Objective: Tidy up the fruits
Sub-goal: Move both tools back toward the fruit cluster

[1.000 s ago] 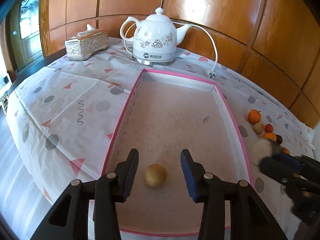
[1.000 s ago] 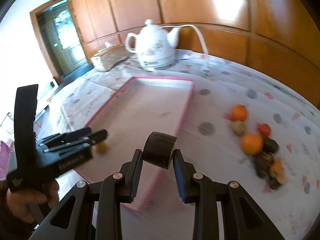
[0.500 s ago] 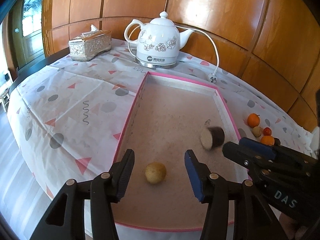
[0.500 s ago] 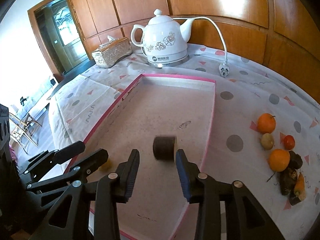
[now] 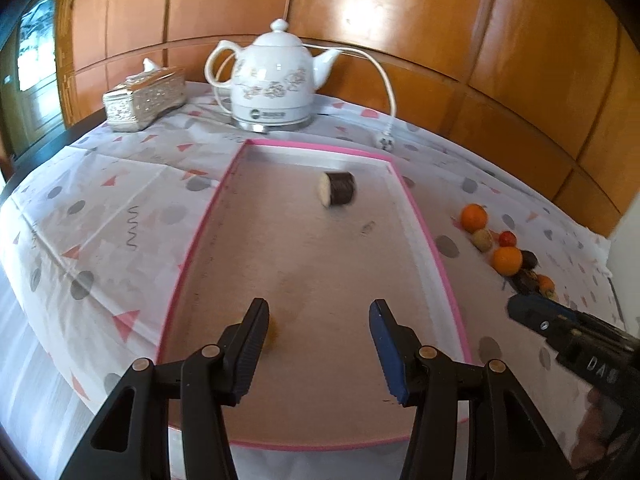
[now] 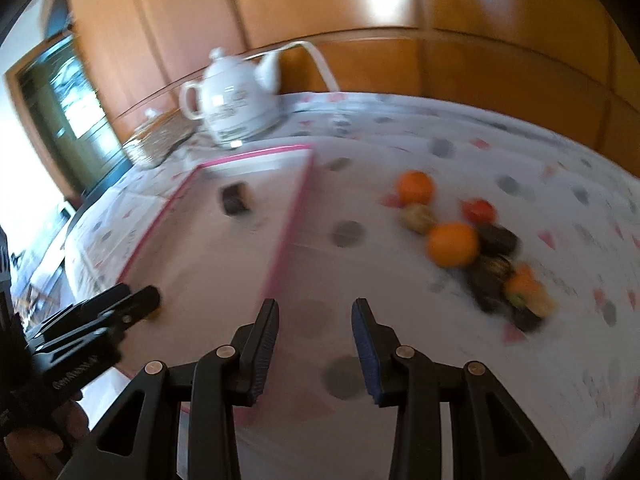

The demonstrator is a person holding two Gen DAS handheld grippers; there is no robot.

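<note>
A pink-rimmed tray (image 5: pixel 434 248) lies on the patterned cloth. Near its far end lies a dark round piece with a pale cut face (image 5: pixel 336 194), also blurred in the right wrist view (image 6: pixel 235 199). A small yellow-brown fruit (image 5: pixel 273 330) peeks out behind one finger of my left gripper (image 5: pixel 318 328), which is open over the tray's near half with nothing between its pads. My right gripper (image 6: pixel 314 328) is open and empty over the cloth just right of the tray's rim. Two oranges (image 6: pixel 415 187) (image 6: pixel 453 243), a red fruit (image 6: pixel 479 210), a tan fruit (image 6: pixel 418 218) and dark pieces (image 6: pixel 498 240) lie in a cluster to its right.
A white kettle (image 5: pixel 276 84) with its cord and plug (image 5: pixel 385 142) stands behind the tray. A silver tissue box (image 5: pixel 146 98) sits at the back left. Wood panelling closes off the back. The table drops away at the left edge.
The right gripper let go of the dark piece, which rolled to the tray's far end. That gripper then swung right, out over the cloth. The left gripper's jaws widened and it shifted slightly.
</note>
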